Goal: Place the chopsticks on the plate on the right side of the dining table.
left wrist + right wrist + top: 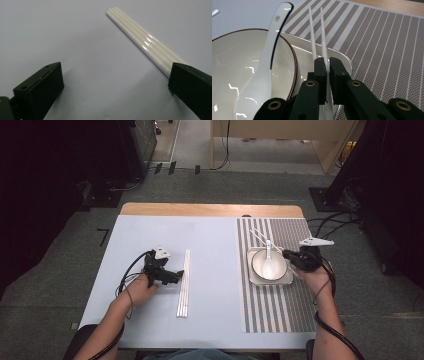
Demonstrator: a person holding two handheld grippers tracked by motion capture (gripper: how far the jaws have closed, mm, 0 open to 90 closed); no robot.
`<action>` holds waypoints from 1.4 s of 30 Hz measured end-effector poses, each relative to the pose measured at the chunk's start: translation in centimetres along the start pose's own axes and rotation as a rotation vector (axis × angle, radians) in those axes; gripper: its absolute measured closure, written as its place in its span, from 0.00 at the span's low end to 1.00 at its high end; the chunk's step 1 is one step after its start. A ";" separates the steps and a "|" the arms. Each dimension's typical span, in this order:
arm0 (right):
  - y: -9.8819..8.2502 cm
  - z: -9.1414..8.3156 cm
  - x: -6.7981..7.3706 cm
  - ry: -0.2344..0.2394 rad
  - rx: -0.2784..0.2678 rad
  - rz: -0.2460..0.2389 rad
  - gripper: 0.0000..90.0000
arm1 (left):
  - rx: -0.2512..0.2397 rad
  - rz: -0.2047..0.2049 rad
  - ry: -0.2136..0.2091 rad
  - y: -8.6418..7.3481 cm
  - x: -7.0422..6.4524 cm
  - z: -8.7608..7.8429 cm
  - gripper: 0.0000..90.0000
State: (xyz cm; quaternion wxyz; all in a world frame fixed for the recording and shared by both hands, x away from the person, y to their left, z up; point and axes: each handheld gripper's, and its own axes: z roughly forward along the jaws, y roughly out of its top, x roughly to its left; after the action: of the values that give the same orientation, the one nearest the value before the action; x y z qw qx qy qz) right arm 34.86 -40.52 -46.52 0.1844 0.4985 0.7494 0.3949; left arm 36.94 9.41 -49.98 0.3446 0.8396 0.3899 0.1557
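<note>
1. The right gripper (327, 62) is clamping its fingers on a pair of white chopsticks (317, 32). The part of the pair behind the fingers is hidden by the gripper's own black body.
2. In the high view the right gripper (287, 254) is sitting just beside a white bowl (260, 267), and the pair of white chopsticks (260, 236) is showing as thin lines, hard to make out against the striped placemat (272, 307).
3. The tips of the pair are pointing away from the fingers, out over the striped placemat (387, 50).
4. To the left of the right fingers, the white bowl (227, 60) is being cut off by the frame edge. It is holding a white spoon (262, 75), whose handle is leaning on the rim and reaching past it.
5. The bowl is sitting in a square white tray (307, 52), its far corner partly hidden behind the fingers.
6. The left gripper (115, 82) is holding its fingers wide apart with nothing between them.
7. A bundle of white chopsticks (145, 42) is lying flat on the pale blue table (50, 30). Its near end is disappearing behind the finger at the right of the left gripper view, so touch cannot be told.
8. From above, the left gripper (172, 276) is resting just beside the bundle of white chopsticks (184, 285).
</note>
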 end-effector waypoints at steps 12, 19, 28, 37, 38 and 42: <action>-0.7 0.5 -0.9 0.030 0.038 0.009 0.95 | 0.000 0.000 0.000 0.0 0.0 0.0 0.00; -0.8 0.7 -0.9 0.048 0.050 0.009 0.95 | 0.000 0.000 0.000 0.0 0.0 0.0 0.00; -0.9 0.6 -1.2 0.049 0.046 0.030 0.92 | -0.001 -0.001 0.000 0.0 0.0 0.0 0.00; -0.7 0.2 -1.3 0.050 0.021 0.043 0.97 | 0.000 0.000 0.000 0.0 0.0 0.0 0.00; -0.6 0.2 -1.3 0.048 0.013 0.045 0.98 | 0.000 -0.001 -0.001 0.0 0.0 0.0 0.00; 0.2 0.6 -1.4 0.026 -0.028 0.048 1.00 | 0.000 0.000 0.000 0.0 0.0 0.0 0.00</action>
State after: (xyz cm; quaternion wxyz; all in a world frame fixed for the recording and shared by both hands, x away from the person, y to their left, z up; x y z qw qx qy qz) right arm 36.00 -41.43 -46.91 0.1719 0.5085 0.7339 0.4163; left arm 36.94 9.41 -49.98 0.3446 0.8396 0.3900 0.1556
